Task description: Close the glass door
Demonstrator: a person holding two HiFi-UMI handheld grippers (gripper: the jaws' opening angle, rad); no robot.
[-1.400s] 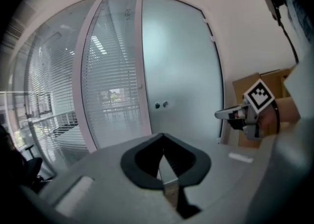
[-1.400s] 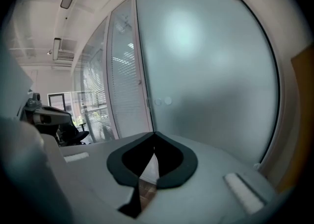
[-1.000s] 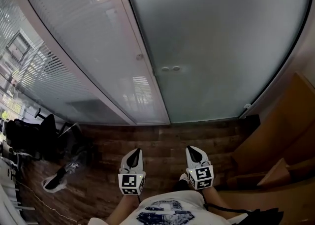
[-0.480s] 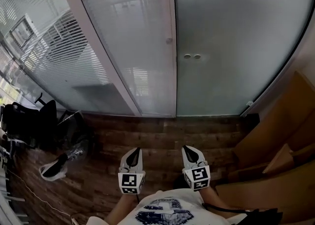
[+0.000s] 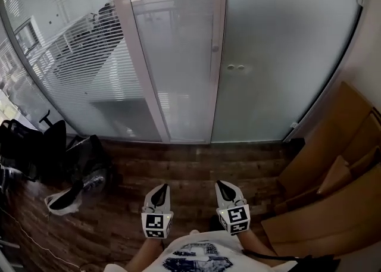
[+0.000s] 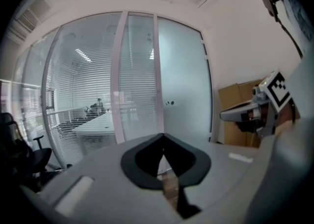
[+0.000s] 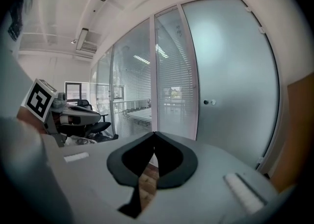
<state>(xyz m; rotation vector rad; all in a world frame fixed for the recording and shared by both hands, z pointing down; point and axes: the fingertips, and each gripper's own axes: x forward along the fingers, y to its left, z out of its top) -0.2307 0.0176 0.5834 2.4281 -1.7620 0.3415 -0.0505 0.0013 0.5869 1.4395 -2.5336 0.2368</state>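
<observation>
One tall frosted glass door (image 5: 286,56) fills the upper right of the head view. It runs from a white upright frame post (image 5: 219,38) near the top centre across to the wall at the right edge, and its foot meets the wooden floor (image 5: 196,166). Whether it sits fully home against the post I cannot tell. It looks like a heavy, rigid pane that will start slowly and then carry on under its own weight. Its face is smooth enough for pads to slip on, and its edge should not be knocked. The only fittings in reach are two small round studs (image 5: 236,67) close to its left edge, just beside the post. A flat push on the glass near them seems a safer hold than any pinch. Left of the post stand clear panels with blinds (image 5: 71,56). Both tools sit at the bottom of the frame, well apart from the door. The left hand-held gripper (image 5: 159,192) and the right hand-held gripper (image 5: 225,188) each have their jaws brought together with nothing between them. Cardboard boxes (image 5: 333,187) are stacked at lower right, with an office chair (image 5: 36,152) and a white bag (image 5: 59,202) at lower left.
</observation>
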